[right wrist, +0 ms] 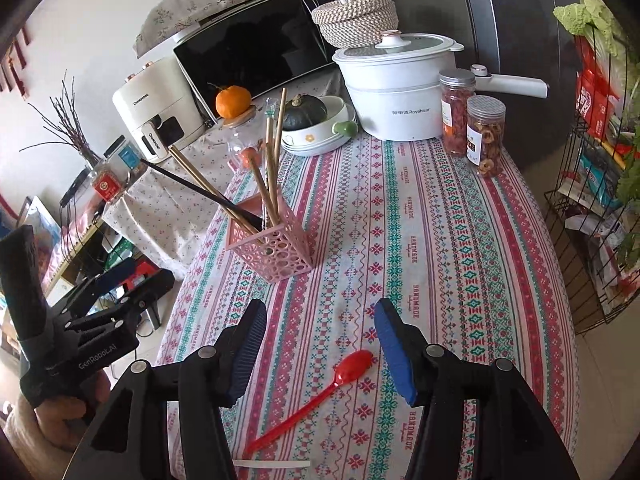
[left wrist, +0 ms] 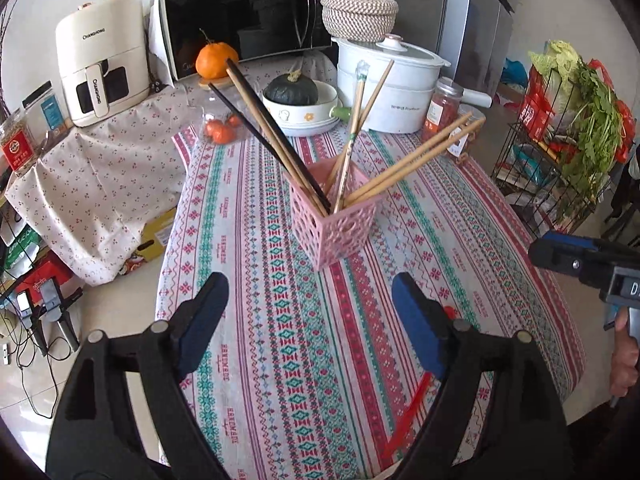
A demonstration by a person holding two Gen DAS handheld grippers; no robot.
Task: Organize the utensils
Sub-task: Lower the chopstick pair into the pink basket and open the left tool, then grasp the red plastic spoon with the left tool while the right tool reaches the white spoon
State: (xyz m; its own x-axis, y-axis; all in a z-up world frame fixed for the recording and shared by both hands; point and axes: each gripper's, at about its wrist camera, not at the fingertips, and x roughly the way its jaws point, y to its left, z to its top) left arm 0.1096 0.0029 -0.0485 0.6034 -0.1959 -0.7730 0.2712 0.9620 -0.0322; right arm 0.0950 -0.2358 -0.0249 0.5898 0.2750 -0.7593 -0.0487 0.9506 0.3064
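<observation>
Soft, even daylight; sharp centre, strong fisheye bending, dark corners.

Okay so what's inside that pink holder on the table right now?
The pink holder holds chopsticks, wooden and dark ones, leaning out in several directions. Their lower ends are hidden behind its perforated walls, so anything shorter inside cannot be seen.
</observation>
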